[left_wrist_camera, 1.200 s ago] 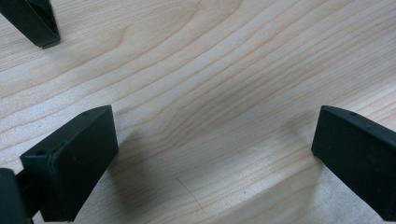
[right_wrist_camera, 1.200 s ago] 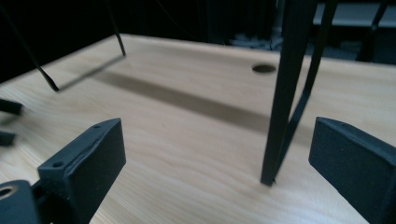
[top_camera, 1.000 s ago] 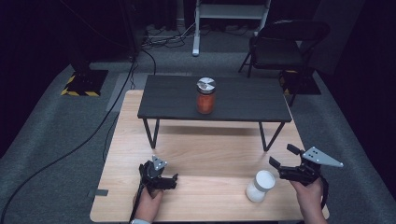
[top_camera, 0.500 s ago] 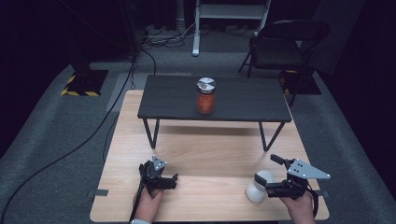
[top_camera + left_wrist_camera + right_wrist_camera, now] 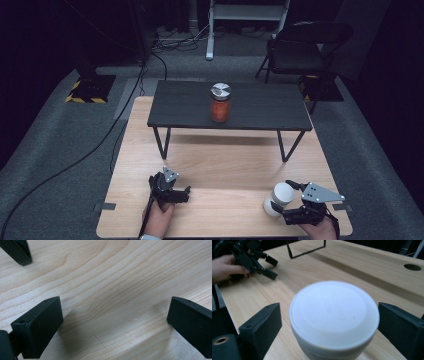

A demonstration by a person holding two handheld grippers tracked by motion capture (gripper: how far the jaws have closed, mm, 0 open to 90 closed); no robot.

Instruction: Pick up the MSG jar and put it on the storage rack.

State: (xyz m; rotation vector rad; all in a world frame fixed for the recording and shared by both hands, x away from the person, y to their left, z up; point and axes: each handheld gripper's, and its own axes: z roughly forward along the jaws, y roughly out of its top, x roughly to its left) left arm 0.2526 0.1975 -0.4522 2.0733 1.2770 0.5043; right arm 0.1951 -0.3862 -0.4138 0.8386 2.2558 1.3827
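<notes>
Here the right gripper [image 5: 280,202] has been closing its fingers, not yet touching the white jar [image 5: 279,198] between them near the desk's [image 5: 225,170] front right corner; the left gripper's [image 5: 181,194] fingers stand apart.

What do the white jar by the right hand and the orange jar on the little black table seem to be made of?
The white jar looks like matte plastic: evenly opaque, with a soft dull sheen on its smooth lid. The orange jar looks like clear glass, its orange contents showing through the wall, under a shiny metal-looking lid that glints silver. The wooden table under both shows pale wood grain; whether it is solid or laminate is unclear.
</notes>
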